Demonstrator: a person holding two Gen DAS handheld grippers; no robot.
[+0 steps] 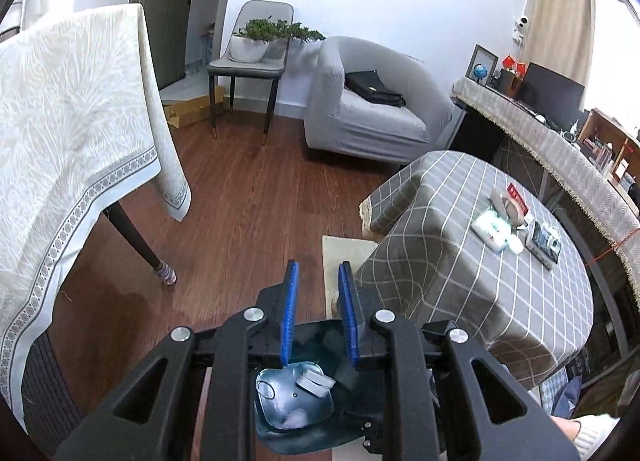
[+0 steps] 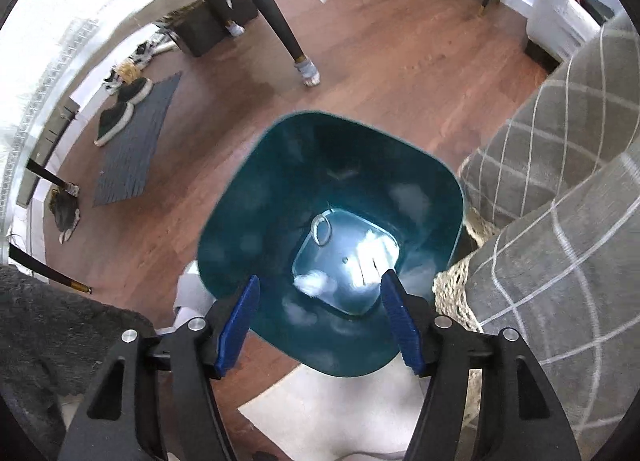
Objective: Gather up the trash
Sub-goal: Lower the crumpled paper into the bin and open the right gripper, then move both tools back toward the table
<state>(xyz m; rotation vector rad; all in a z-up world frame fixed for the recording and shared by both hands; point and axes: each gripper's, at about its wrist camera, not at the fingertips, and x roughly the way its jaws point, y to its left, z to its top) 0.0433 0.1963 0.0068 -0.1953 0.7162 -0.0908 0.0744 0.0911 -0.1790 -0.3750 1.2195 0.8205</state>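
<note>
A teal plastic trash bin [image 2: 340,165] stands on the wood floor beside the low table; it also shows in the left wrist view [image 1: 320,421] under the gripper. Inside lie white scraps [image 2: 316,281] and a thin ring [image 2: 321,229]; the left wrist view shows a white roll-like piece [image 1: 316,380] in it. My right gripper [image 2: 320,293] is open and empty, right above the bin's mouth. My left gripper [image 1: 318,281] is open and empty, above the bin. More items lie on the checked tablecloth: a white packet [image 1: 491,227], a crumpled wrapper [image 1: 506,203] and a small box [image 1: 543,241].
The low table with grey checked cloth [image 1: 460,281] is to the right of the bin. A dining table with white cloth [image 1: 68,133] and dark leg [image 2: 276,21] is left. A grey armchair [image 1: 372,109], a chair with a plant [image 1: 256,57], shoes [image 2: 120,109] and a mat [image 2: 136,141] lie around.
</note>
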